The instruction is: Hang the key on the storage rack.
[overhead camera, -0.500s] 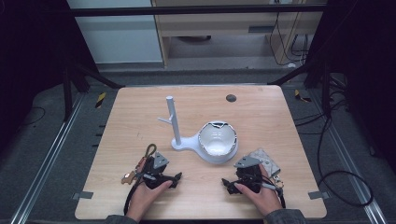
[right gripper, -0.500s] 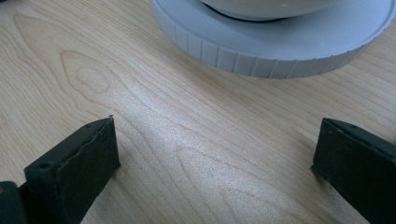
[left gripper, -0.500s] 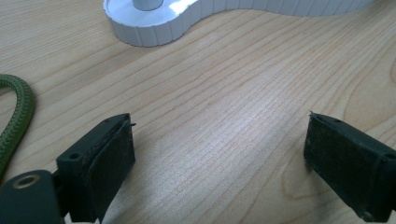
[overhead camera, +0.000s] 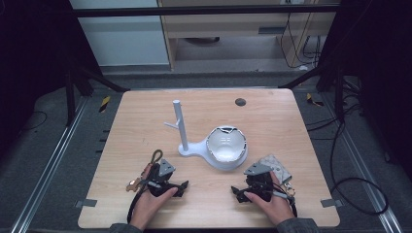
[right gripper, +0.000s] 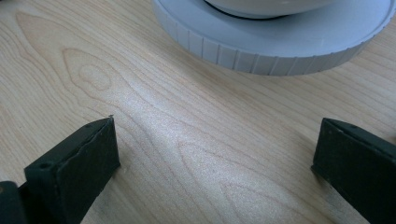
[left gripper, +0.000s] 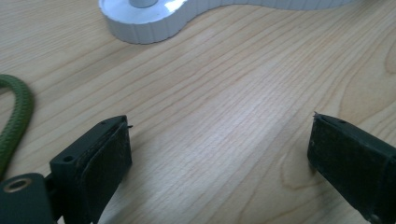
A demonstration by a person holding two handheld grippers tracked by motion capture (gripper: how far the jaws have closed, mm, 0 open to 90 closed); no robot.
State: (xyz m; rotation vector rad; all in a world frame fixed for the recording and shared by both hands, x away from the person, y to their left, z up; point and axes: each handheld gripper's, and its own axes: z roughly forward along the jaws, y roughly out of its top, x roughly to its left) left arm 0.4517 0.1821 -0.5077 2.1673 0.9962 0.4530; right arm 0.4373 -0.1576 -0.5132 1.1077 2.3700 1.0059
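Two hand-held grippers are rested on the near edge of the bench (overhead camera: 145, 121). The left hand-held gripper (overhead camera: 180, 186) is held with its jaws spread wide, nothing between them; the right hand-held gripper (overhead camera: 237, 192) is likewise spread over bare wood. Just beyond them, near the middle of the bench, one white stand (overhead camera: 194, 148) is placed, with one upright post (overhead camera: 179, 121) at its left end. One white bowl (overhead camera: 226, 144), cracked at its far rim, is seated on the stand's right end; nothing is seen inside it.
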